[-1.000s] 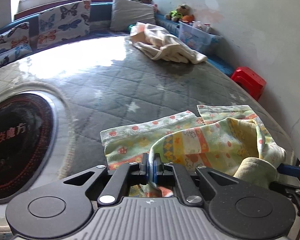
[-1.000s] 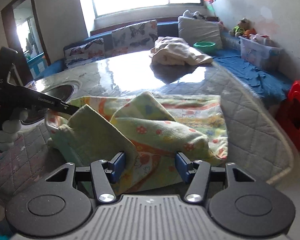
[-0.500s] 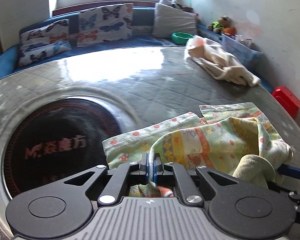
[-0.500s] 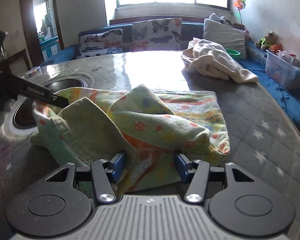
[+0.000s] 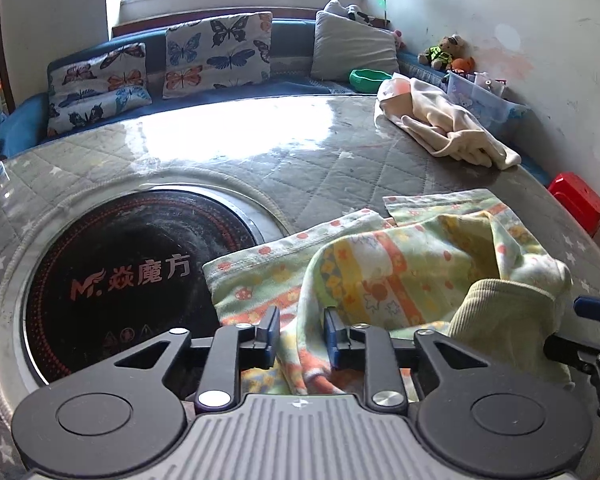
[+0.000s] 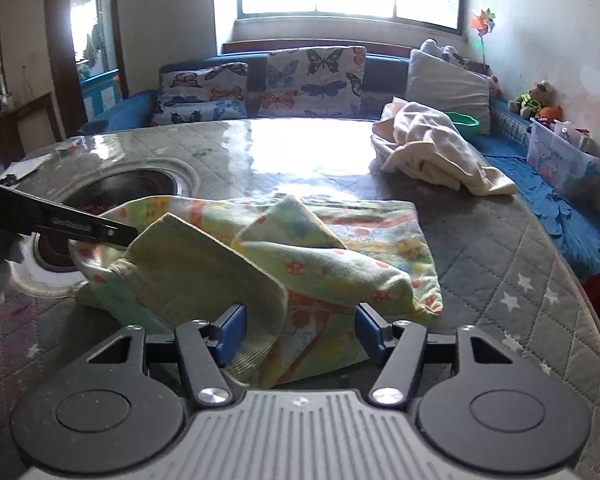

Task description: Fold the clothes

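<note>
A child's garment (image 5: 400,276), pale green with orange and yellow prints and a ribbed hem, lies bunched on the quilted table cover (image 5: 300,168). My left gripper (image 5: 300,334) is at its near edge. Its jaws are opening, and a fold of the cloth hangs loosely between the pads. My right gripper (image 6: 300,330) is at the other side of the garment (image 6: 300,248). Its jaws are opening too, wide apart, with the ribbed hem and a printed fold lying between them unpressed. In the right wrist view one finger of the left gripper (image 6: 80,226) reaches the garment's far corner.
A round black induction hob (image 5: 120,280) is set into the table left of the garment. A crumpled cream garment (image 5: 440,128) lies at the far right. Butterfly cushions (image 5: 216,56) line a blue bench behind. A red stool (image 5: 578,200) and a clear plastic box (image 6: 564,160) stand at the right.
The left jaws, shut on the cloth edge before, have parted. The right jaws stand a little wider. Both hands have shifted sideways, so the hob shows more fully.
</note>
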`<action>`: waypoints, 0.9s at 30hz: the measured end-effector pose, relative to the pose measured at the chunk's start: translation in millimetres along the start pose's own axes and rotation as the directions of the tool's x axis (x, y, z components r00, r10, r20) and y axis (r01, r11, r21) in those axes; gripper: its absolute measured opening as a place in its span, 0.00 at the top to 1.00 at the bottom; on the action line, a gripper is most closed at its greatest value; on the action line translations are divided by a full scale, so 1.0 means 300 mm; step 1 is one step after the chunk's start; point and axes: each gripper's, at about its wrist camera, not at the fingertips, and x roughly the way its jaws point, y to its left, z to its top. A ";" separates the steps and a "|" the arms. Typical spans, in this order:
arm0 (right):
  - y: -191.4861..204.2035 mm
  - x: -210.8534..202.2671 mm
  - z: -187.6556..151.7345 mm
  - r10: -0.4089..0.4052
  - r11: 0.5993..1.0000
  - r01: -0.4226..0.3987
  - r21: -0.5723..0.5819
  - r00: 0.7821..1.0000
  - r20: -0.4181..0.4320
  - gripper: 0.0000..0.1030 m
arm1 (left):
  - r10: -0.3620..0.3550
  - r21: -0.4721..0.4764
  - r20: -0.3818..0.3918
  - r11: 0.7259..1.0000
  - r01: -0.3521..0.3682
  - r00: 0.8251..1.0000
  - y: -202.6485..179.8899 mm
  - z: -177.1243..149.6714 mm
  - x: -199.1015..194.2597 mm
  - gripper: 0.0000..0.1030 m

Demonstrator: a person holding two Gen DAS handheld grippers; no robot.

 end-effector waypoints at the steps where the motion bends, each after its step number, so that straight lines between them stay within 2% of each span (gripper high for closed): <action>1: 0.005 -0.010 -0.003 0.008 1.000 -0.008 -0.013 1.000 0.001 0.41 | 0.005 0.002 0.000 1.000 -0.005 1.000 -0.001 -0.004 -0.006 0.71; 7: 0.047 -0.069 -0.030 0.055 0.997 -0.054 -0.060 0.998 0.008 0.41 | 0.003 -0.011 -0.001 1.000 -0.003 1.000 0.015 -0.033 -0.038 0.64; 17: 0.127 -0.112 -0.041 0.151 0.982 -0.148 -0.121 0.988 0.015 0.40 | 0.004 -0.017 -0.005 1.000 -0.004 1.000 0.024 -0.098 -0.097 0.61; 21: 0.151 -0.137 -0.056 0.158 0.979 -0.154 -0.134 0.987 0.017 0.40 | 0.014 -0.012 0.004 1.000 -0.014 1.000 0.021 -0.117 -0.130 0.60; 27: 0.141 -0.166 -0.090 0.143 0.987 -0.142 -0.070 0.990 0.012 0.40 | 0.026 -0.012 0.017 1.000 -0.026 1.000 0.004 -0.151 -0.175 0.56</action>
